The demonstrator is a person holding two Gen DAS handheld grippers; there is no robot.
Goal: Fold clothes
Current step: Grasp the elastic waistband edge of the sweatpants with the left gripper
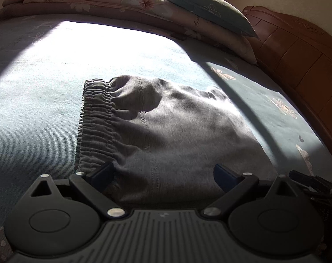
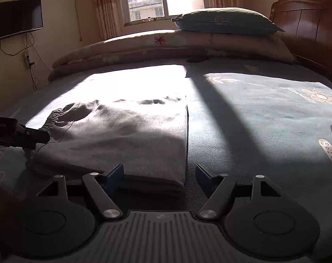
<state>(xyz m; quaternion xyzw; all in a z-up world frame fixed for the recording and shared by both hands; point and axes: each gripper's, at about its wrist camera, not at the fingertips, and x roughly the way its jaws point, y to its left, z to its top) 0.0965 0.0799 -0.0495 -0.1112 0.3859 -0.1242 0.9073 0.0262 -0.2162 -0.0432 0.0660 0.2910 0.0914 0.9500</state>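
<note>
The grey trousers (image 1: 166, 131) lie folded flat on the bed (image 2: 264, 114), waistband to the left. The left tongs (image 1: 163, 176) angle downward over the near waistband edge, jaws spread wide, gripping nothing. The right tongs (image 2: 159, 176) angle downward at the near right corner of the fold, jaws apart, pads clear of cloth.

The near edge of the grey folded trousers (image 1: 166, 135) is hidden behind the left gripper's (image 1: 163, 175) body in the left wrist view, and sun glare washes out their far edge toward the middle of the bed (image 2: 264, 114) in the right wrist view. The right gripper (image 2: 158, 178) hides their near right corner. The television (image 2: 17, 17) is too dark to read, and the wooden headboard (image 2: 308, 22) is cut off at the right edge.
</note>
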